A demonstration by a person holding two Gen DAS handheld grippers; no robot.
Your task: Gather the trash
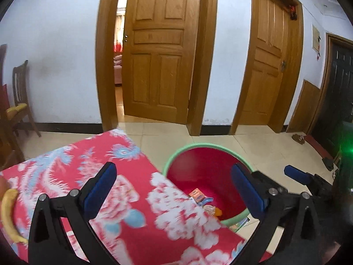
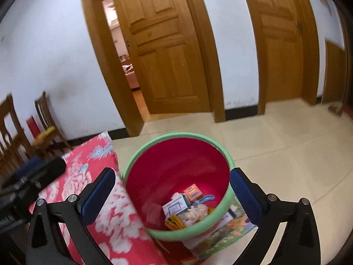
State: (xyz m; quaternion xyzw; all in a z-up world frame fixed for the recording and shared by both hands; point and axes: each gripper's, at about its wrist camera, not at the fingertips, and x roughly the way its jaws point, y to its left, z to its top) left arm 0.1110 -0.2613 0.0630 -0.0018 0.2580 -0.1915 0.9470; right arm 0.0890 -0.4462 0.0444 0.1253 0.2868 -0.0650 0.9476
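Note:
A red bucket with a green rim stands on the floor beside the table; it also shows in the left wrist view. Inside lie several pieces of trash: a small white box, an orange packet, crumpled white paper. My right gripper is open and empty, held above the bucket's mouth. My left gripper is open and empty above the table's edge, next to the bucket. A yellow banana lies on the table at the far left.
The table is covered with a red flowered cloth. A colourful printed sheet lies under the bucket. Wooden chairs stand by the wall at the left. Two wooden doors are ahead, one ajar. Tiled floor lies to the right.

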